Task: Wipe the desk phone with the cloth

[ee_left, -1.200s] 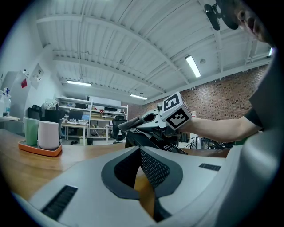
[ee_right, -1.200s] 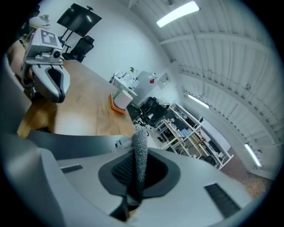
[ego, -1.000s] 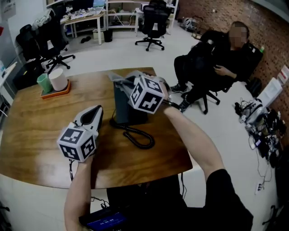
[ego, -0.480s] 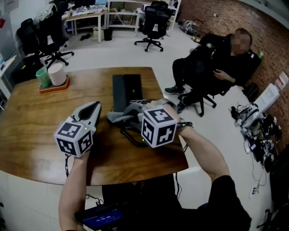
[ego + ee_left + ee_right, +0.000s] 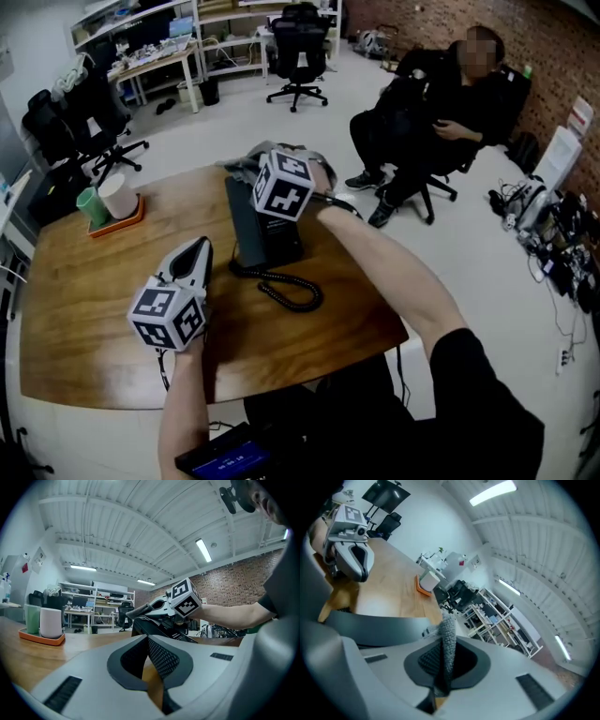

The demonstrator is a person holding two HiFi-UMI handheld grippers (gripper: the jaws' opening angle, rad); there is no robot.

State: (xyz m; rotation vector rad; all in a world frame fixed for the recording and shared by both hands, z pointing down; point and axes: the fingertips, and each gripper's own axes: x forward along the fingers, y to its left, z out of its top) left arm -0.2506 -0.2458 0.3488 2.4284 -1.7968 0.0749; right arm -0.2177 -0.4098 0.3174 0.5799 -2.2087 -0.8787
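Right gripper (image 5: 443, 670): mine; jaws pinching the grey cloth (image 5: 448, 637).
Left gripper (image 5: 151, 665): mine; jaws pressed together, nothing between them, low over the table (image 5: 84, 309).
Desk phone (image 5: 249, 225): beneath my right gripper, just ahead and to the right of my left.
Coiled cord (image 5: 292, 289): right of my left gripper.

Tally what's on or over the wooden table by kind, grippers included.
Grippers: 2, left gripper and right gripper
Cups: 2, green cup and white cup
Tray: 1
Phone: 1
Cloth: 1
Total: 7
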